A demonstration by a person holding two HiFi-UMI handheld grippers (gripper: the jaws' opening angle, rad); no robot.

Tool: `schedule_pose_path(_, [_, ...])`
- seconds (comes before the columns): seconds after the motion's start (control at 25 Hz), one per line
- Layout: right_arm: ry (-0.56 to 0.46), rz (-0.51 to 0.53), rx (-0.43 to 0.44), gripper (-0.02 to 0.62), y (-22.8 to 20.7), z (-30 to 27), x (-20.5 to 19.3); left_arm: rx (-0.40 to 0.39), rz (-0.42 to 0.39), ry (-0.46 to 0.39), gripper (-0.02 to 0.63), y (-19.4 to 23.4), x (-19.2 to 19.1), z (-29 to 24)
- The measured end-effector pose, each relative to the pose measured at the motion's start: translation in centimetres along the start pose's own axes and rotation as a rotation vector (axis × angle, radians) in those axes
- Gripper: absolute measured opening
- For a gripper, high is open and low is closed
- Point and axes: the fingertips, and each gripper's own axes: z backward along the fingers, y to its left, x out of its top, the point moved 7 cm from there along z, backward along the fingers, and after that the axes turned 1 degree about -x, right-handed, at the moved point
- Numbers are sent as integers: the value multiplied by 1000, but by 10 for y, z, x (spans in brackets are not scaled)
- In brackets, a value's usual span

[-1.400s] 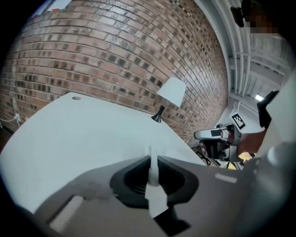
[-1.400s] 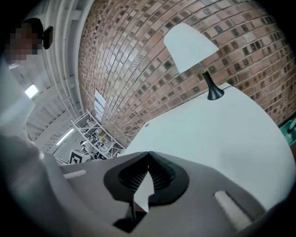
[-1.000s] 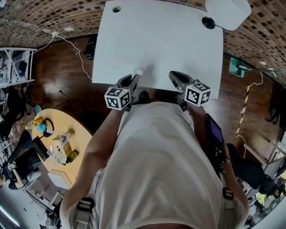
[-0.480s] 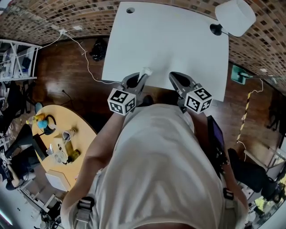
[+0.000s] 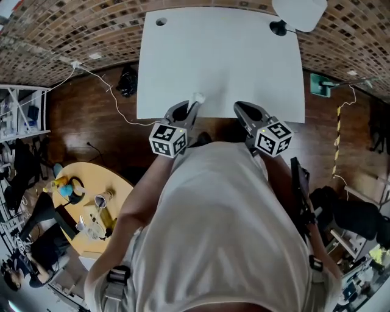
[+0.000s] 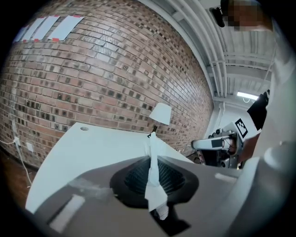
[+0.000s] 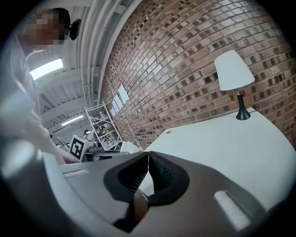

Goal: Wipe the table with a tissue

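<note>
A white table (image 5: pixel 219 61) lies ahead of me, its near edge just in front of both grippers. My left gripper (image 5: pixel 194 103) is shut on a thin white tissue (image 6: pixel 152 176), which sticks up between the pads as a folded strip; in the head view the tissue (image 5: pixel 197 97) shows as a small white tuft at the jaw tips over the table's near edge. My right gripper (image 5: pixel 239 107) is held beside it at the same edge, shut with nothing between its fingers (image 7: pixel 159 178). The left gripper view also catches the right gripper (image 6: pixel 217 143) off to the right.
A white lamp (image 5: pixel 298 12) with a black base (image 5: pixel 279 27) stands at the table's far right corner. A cable hole (image 5: pixel 161 22) sits at the far left corner. A brick wall (image 6: pixel 92 78) runs behind. A round wooden table (image 5: pixel 91 207) with clutter stands on the floor at left.
Both grippers have risen slightly and stayed at the table's near edge. The tissue tuft now stands out above the left jaw tips. The head view has shifted, bringing the whole tabletop into frame.
</note>
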Motion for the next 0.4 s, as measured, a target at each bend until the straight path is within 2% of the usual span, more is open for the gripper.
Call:
schedule_pose_path(0.16, [-9,-10,-44,8,-1,13,-5,-52,-18,7,37,-11,-1,-10])
schedule_pose_path(0.4, [9,-33,-64,8,1,20,-15,-94,-9,33,37,-25,-10,-16])
